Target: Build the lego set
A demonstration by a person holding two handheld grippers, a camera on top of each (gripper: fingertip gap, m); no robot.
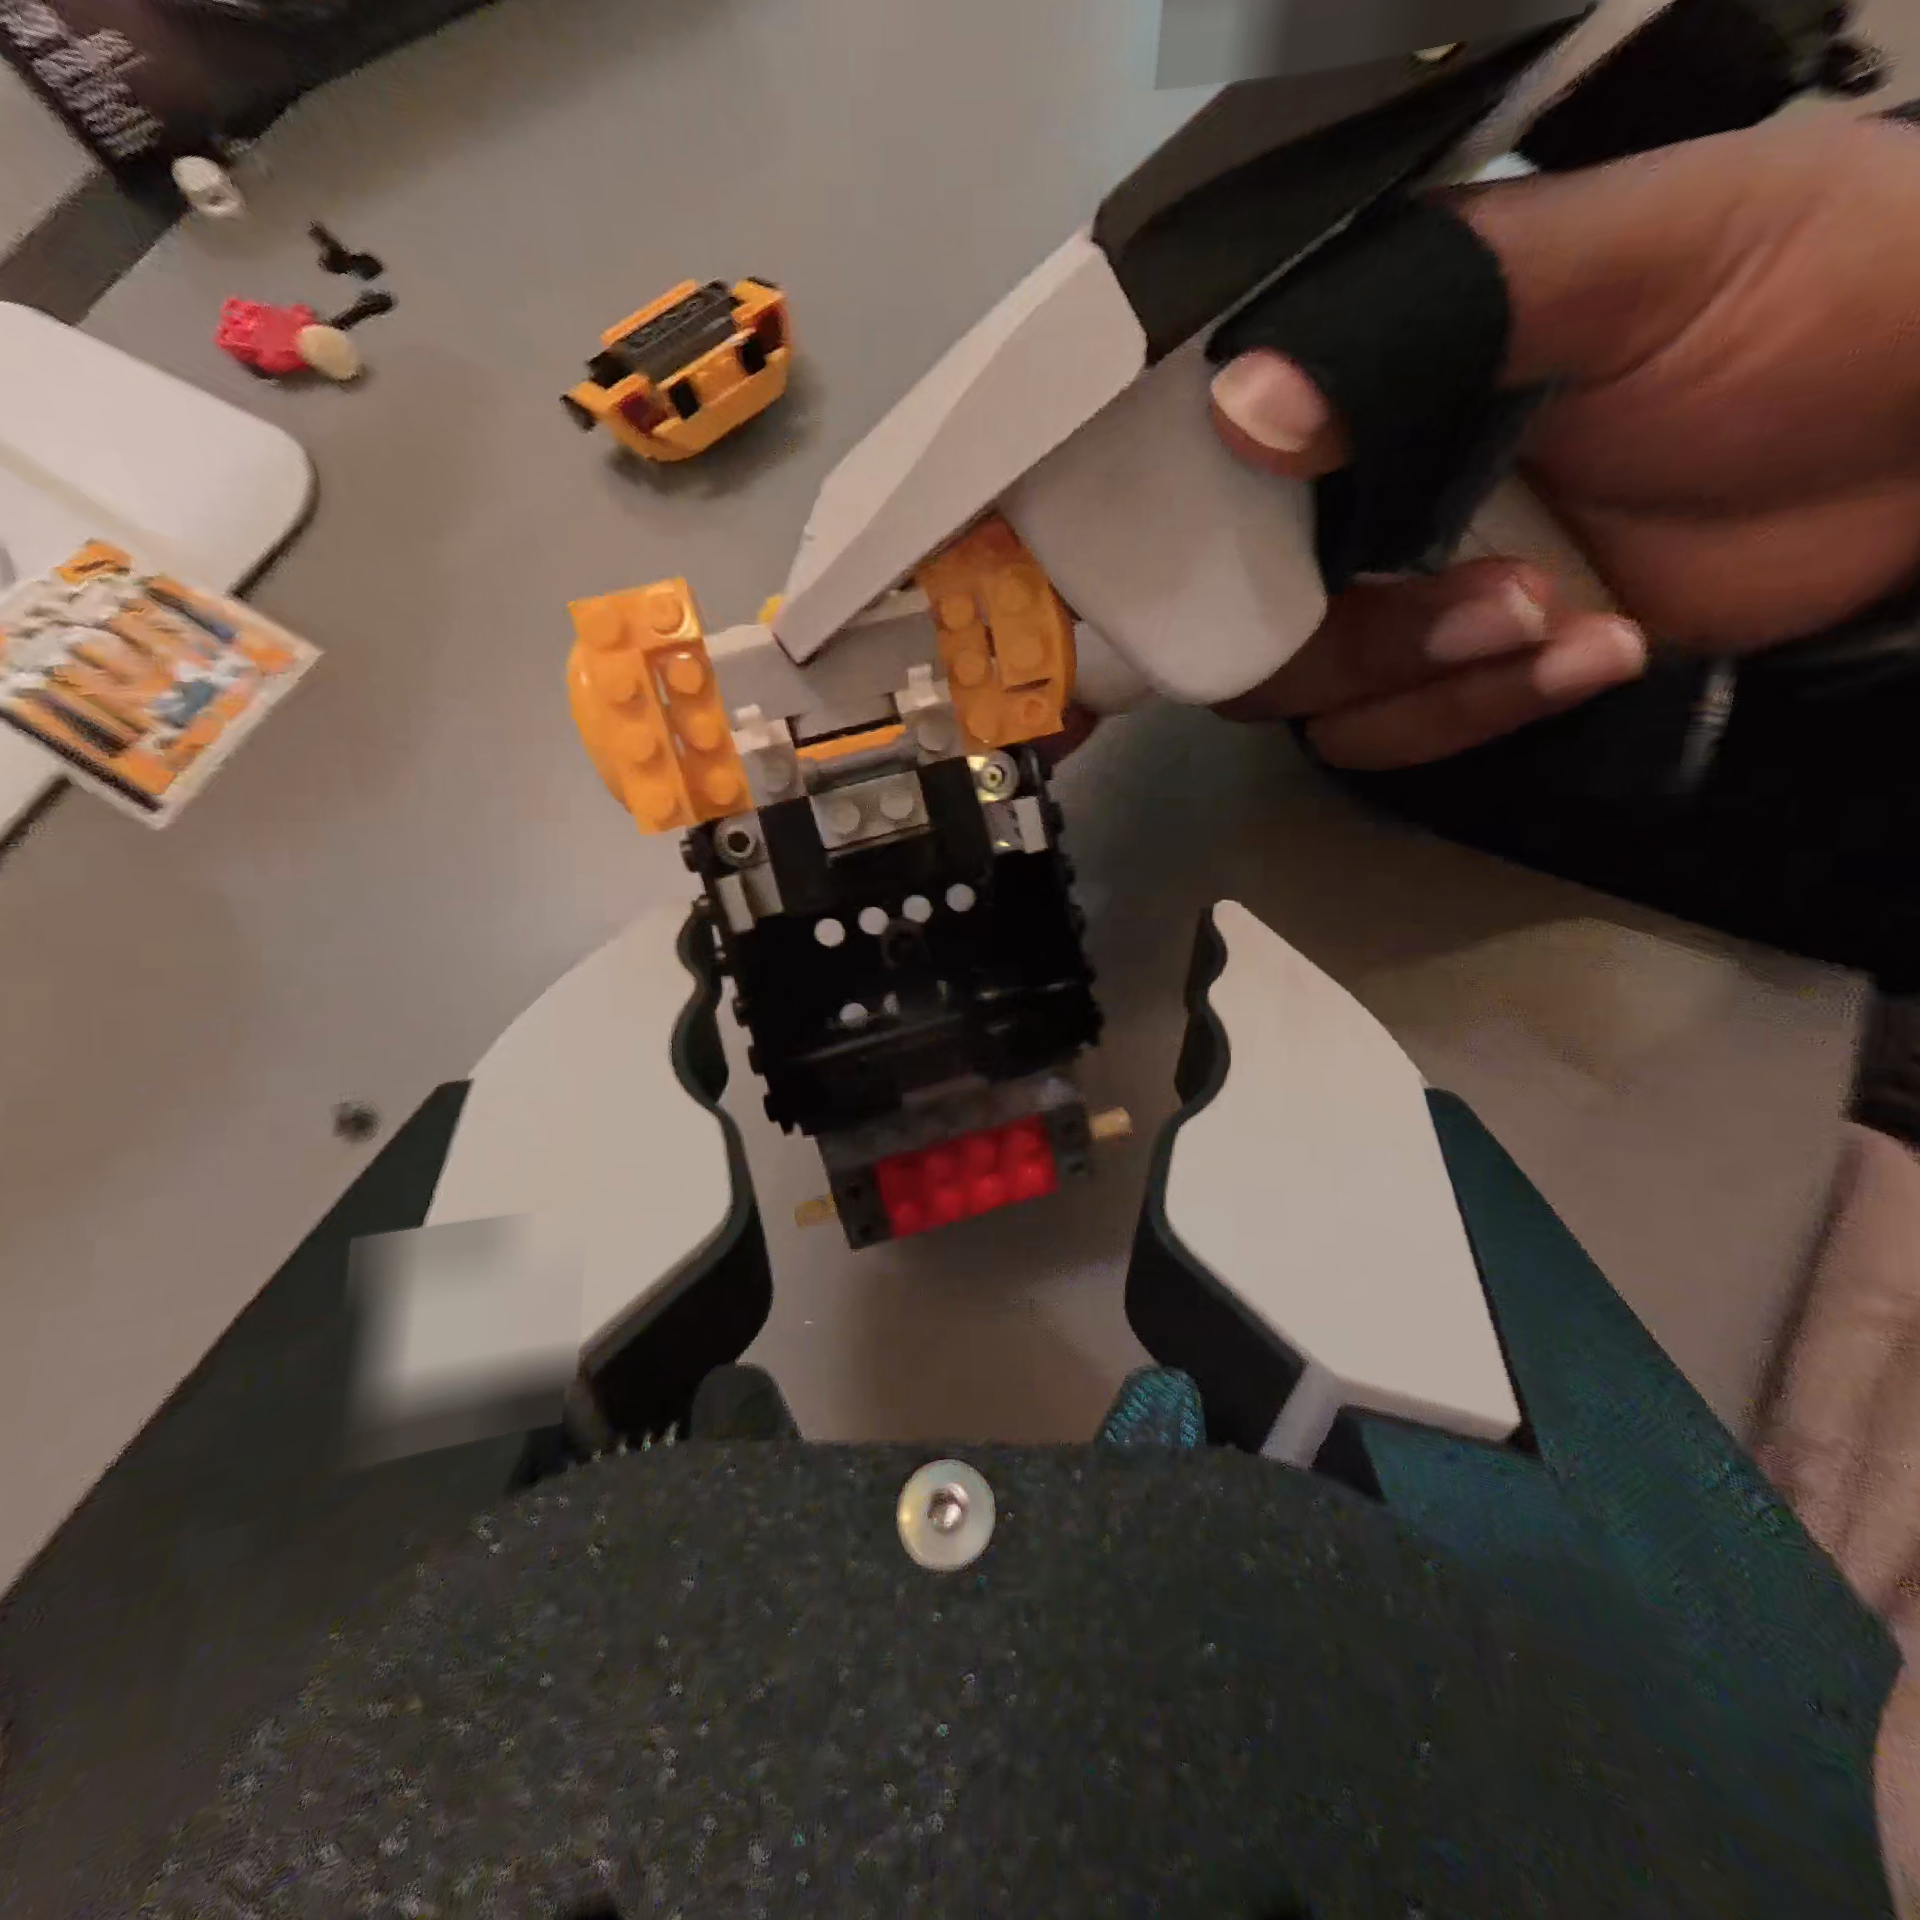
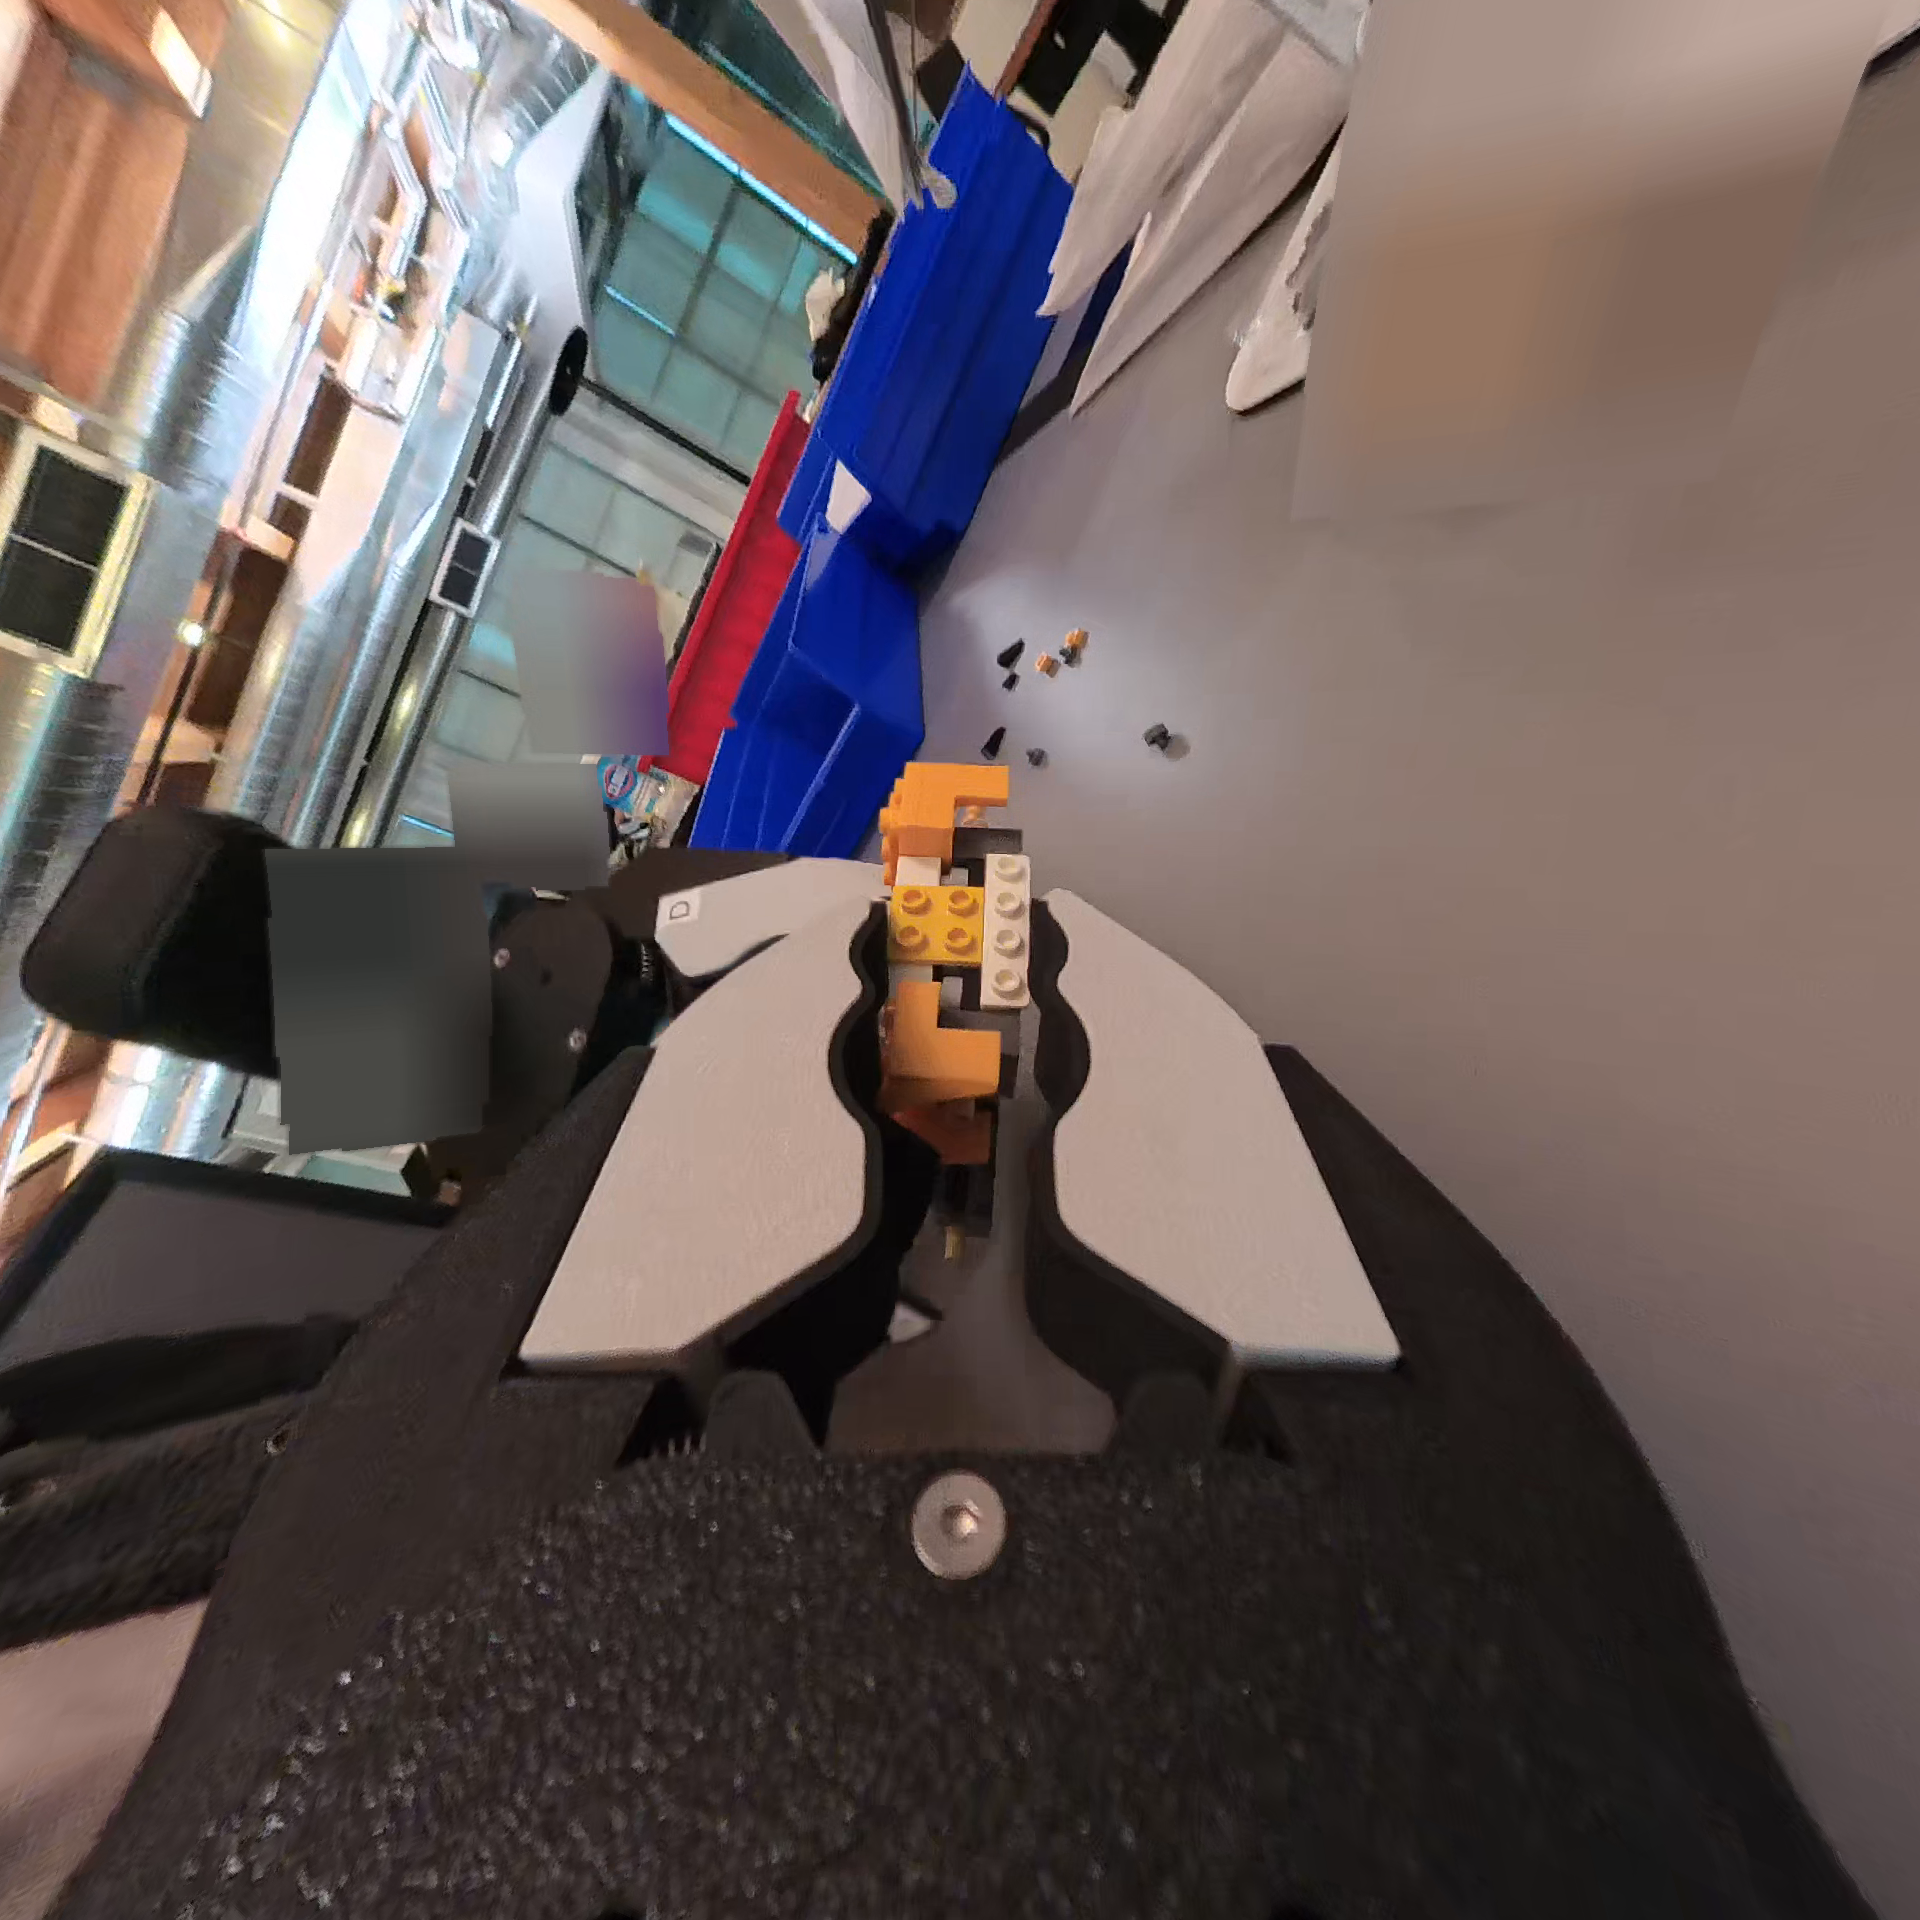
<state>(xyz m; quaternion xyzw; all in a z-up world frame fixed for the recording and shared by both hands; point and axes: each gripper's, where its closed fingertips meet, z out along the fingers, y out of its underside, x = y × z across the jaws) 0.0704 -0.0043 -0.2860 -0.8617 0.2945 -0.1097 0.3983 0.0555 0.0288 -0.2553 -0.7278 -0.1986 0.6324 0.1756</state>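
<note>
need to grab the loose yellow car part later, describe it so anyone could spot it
On the grey table, look past the black-and-orange lego model held between the hand-held grippers. The small yellow-orange car section lies alone there, right of a red piece; only it has black inserts.

You have two grippers, the left gripper [image 1: 951, 935] and the right gripper [image 2: 954, 914], and one large lego build [image 1: 883, 914] centre frame. Upper left lie one orange sub-assembly [image 1: 681, 369], one red piece [image 1: 260, 332] and one instruction sheet [image 1: 135, 675]. Blue bins [image 2: 914, 436] at upper centre: count unclear.
</note>
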